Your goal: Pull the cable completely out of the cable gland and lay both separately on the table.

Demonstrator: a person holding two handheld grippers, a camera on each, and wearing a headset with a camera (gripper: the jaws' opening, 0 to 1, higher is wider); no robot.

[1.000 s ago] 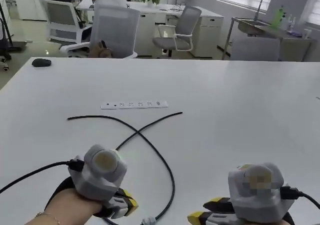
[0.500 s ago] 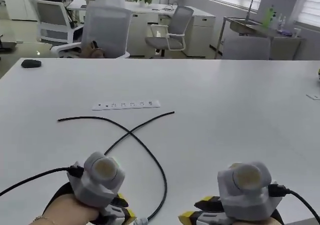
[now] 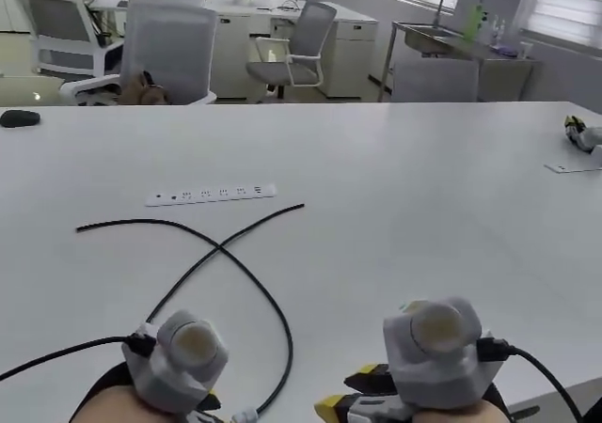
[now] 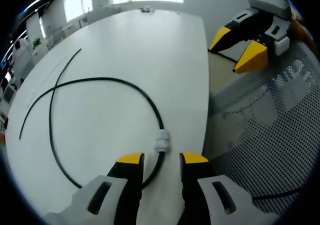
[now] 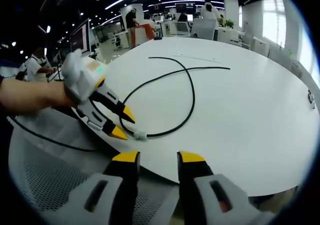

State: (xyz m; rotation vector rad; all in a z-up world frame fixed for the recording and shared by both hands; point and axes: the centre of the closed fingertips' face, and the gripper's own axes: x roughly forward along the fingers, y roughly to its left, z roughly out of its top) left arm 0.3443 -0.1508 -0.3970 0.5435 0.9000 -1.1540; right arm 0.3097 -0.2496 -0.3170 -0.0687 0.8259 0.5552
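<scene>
I am holding the left gripper (image 4: pixel 162 158) with its jaws spread and nothing pinched. The cable gland (image 4: pixel 162 141), a small pale fitting, is lying just ahead of the tips at 12 o'clock, near the edge of the table (image 3: pixel 423 188), and the black cable (image 3: pixel 221 246) is running from it down into the gap between the jaws. The right gripper (image 5: pixel 157 157) is hovering off the table edge, at about 3 o'clock from the gland in the head view, with its jaws also apart and empty. From the gland the cable is looping away toward 12 o'clock, crossing itself and ending in two free tips near the power strip (image 3: pixel 212 195). I am judging the cable to be thin, light and floppy, so it will snake about rather than push. The gland looks hard, smooth and light, and its seal is likely gripping the jacket. Since the gland is sitting midway along the cable, I am planning to clamp its body with the left jaws, pinch the cable close beside it with the right, and draw it through in repeated strokes. Compared with a second ago, my headset is pointing further right, so everything is sitting further left in the picture and a small thing (image 3: pixel 583 133) is showing at 3 o'clock. The cable's loop looks unchanged, and both grippers are sitting lower in the picture.
</scene>
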